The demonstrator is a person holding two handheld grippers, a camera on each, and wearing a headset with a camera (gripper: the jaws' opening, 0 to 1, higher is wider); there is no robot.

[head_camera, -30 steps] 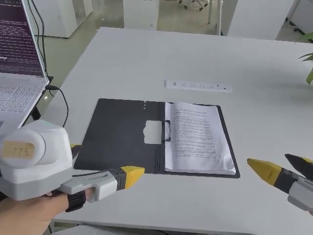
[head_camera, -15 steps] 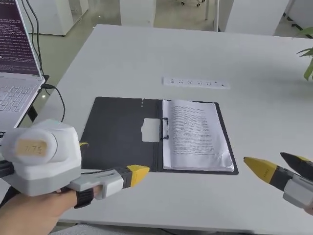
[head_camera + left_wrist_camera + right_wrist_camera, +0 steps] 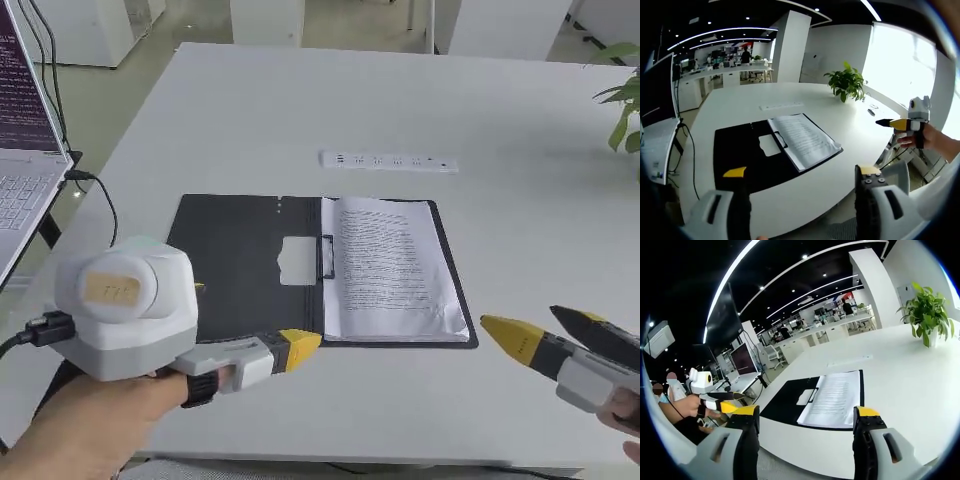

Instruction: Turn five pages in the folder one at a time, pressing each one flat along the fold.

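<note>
The black folder (image 3: 235, 270) lies open on the white table, its clip at the spine and a stack of printed pages (image 3: 390, 262) on its right half. My left gripper (image 3: 252, 318) is open and empty, hovering over the folder's near left corner. My right gripper (image 3: 545, 328) is also open and empty, just off the near right corner of the pages. In the left gripper view the folder (image 3: 737, 155) and pages (image 3: 802, 137) lie ahead of the open left gripper (image 3: 801, 172). In the right gripper view the pages (image 3: 835, 397) lie ahead of the open right gripper (image 3: 802, 411).
A white power strip (image 3: 390, 161) lies beyond the folder. A laptop (image 3: 15, 150) stands at the left edge with a cable (image 3: 100, 200) trailing off the table. A potted plant (image 3: 622, 100) sits at the far right. The near table edge (image 3: 380, 462) is close under both grippers.
The head camera has shifted, so the folder sits higher and further left in the picture. My left gripper has moved right along the folder's near edge; the right one has edged slightly closer to the pages.
</note>
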